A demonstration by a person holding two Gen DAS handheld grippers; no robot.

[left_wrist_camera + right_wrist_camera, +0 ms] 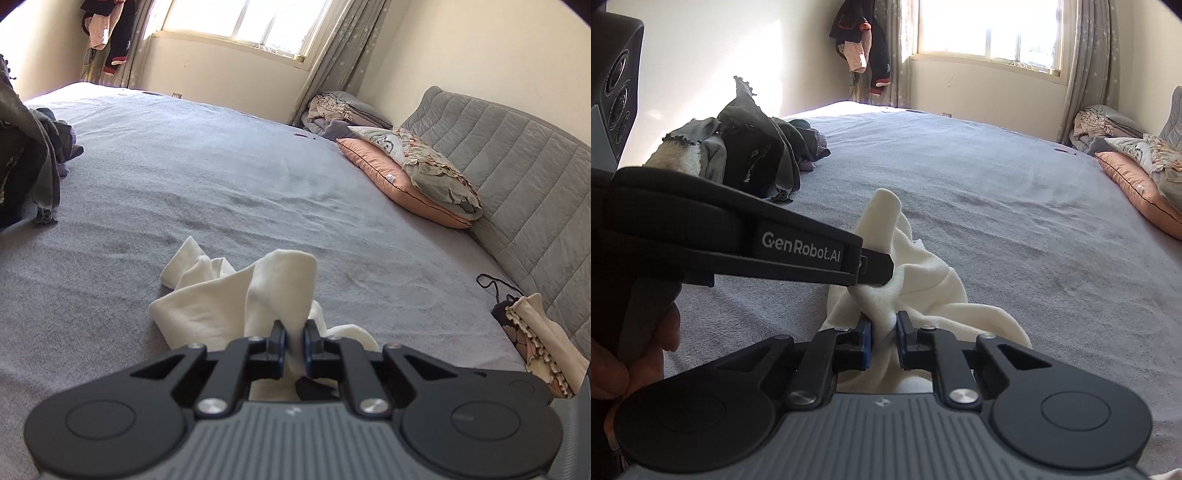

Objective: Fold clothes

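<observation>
- You face a grey bed (221, 177) in a sunlit room, window (258, 22) at the far wall and a quilted headboard (517, 158) on the right.
- Your cream garment (221, 302) lies crumpled on the near part of the bed, one fold lifted.
- Your left gripper (294, 341) is pinched tight on that raised fold; the cloth below its pads is hidden by the gripper body.
- Your right gripper (885, 330) is nipped on a bunch of the same garment (923, 280), just beside the left gripper (879, 275), whose tip is buried in cloth.
- A dark clothes pile (750, 147) sits far left; in the left view the frame edge cuts it off.
- Pillows (413, 173) lie by the headboard.
- Your left hand (631, 354) is shadowed, hard to make out.
</observation>
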